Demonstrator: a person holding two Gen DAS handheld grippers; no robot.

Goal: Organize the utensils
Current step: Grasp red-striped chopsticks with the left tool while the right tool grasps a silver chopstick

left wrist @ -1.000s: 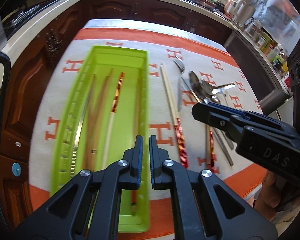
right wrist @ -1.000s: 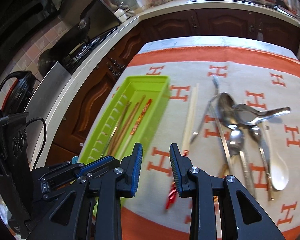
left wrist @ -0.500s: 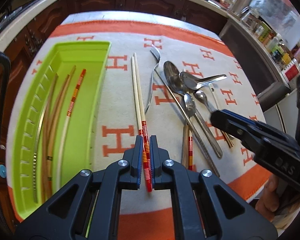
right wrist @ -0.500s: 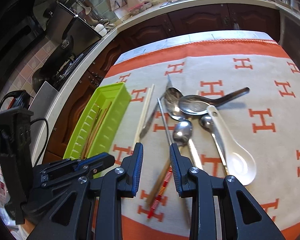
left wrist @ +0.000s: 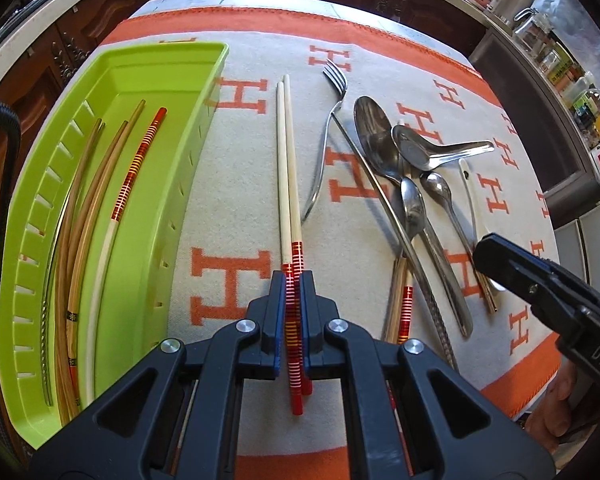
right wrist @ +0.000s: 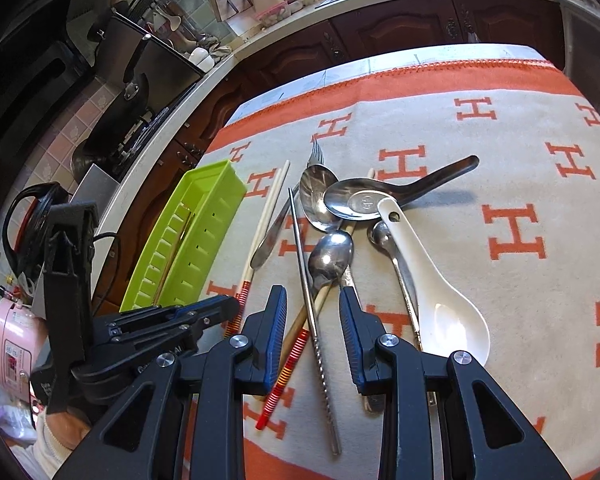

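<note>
Two pale chopsticks with red striped ends [left wrist: 289, 184] lie on the orange-and-cream cloth [left wrist: 236, 184] beside the lime green plastic tray [left wrist: 188, 128]; my left gripper [left wrist: 291, 284] is clamped on their striped ends. My right gripper [right wrist: 313, 312] hangs part open over a steel chopstick [right wrist: 306, 280], holding nothing.

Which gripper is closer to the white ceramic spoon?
Right. The right gripper hovers just beside the white ceramic spoon; the left gripper is farther off, around the red-ended chopstick pair.
</note>
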